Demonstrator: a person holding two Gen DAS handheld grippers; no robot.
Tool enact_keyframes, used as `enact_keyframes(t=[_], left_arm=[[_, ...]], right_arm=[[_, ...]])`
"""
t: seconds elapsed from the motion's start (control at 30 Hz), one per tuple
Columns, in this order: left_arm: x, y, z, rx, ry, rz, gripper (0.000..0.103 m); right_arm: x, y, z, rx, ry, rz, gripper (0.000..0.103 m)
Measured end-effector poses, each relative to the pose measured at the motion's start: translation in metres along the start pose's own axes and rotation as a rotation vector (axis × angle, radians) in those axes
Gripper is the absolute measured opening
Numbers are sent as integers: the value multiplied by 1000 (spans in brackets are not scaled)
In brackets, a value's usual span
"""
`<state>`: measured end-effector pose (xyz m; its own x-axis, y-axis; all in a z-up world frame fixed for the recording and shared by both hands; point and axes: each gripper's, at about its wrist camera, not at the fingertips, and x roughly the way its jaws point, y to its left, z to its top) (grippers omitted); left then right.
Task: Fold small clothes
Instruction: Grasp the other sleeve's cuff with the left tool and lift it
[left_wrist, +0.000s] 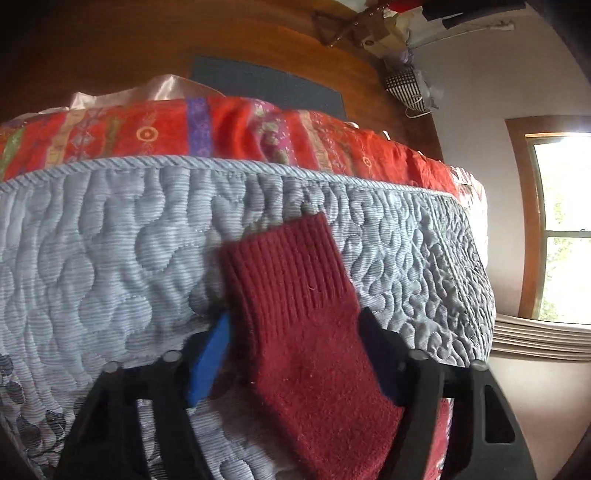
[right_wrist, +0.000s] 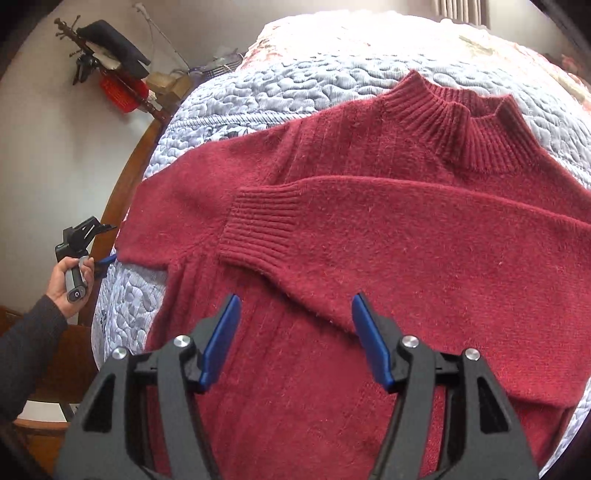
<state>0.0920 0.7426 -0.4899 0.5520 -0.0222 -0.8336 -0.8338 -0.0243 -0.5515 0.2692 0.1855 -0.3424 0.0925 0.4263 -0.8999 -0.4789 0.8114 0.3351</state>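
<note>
A dark red knitted sweater (right_wrist: 369, 240) lies flat on the pale blue quilt (right_wrist: 295, 81), its ribbed collar (right_wrist: 472, 125) at the far side. One sleeve is folded across the chest, and its cuff (right_wrist: 258, 229) rests on the body. My right gripper (right_wrist: 295, 299) hovers open over the lower body of the sweater and holds nothing. The other sleeve (left_wrist: 295, 295) stretches out to the bed's edge. My left gripper (left_wrist: 295, 317) is open around it, a finger on each side of the cuff. In the right wrist view the left gripper (right_wrist: 110, 242) sits at that sleeve's end.
A red patterned blanket (left_wrist: 147, 133) covers the far part of the bed. Beyond it are a wooden floor and a dark mat (left_wrist: 266, 85). A window (left_wrist: 561, 229) is in the wall. A person's hand (right_wrist: 62, 277) holds the left gripper beside the wooden bed frame (right_wrist: 122, 192).
</note>
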Motion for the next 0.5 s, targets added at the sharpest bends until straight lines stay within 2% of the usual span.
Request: enact_keyframes(t=[0.03, 0.07, 0.13, 0.23, 0.4, 0.5], left_arm=[[2, 1, 1, -6, 9, 2, 32], [3, 1, 1, -9, 12, 4, 27], [4, -2, 1, 0, 8, 13, 9], [-5, -9, -3, 16, -38, -7, 8], [-43, -36, -18, 74, -115, -72, 8], [-76, -70, -36, 194, -169, -83, 8]], right_arm=[[0, -2, -2, 6, 2, 1, 63], [0, -3, -4, 12, 3, 0, 63], [-2, -6, -9, 21, 6, 0, 63], [-5, -12, -15, 37, 7, -5, 63], [-19, -25, -21, 62, -11, -5, 63], [-30, -33, -25, 80, -25, -6, 63]])
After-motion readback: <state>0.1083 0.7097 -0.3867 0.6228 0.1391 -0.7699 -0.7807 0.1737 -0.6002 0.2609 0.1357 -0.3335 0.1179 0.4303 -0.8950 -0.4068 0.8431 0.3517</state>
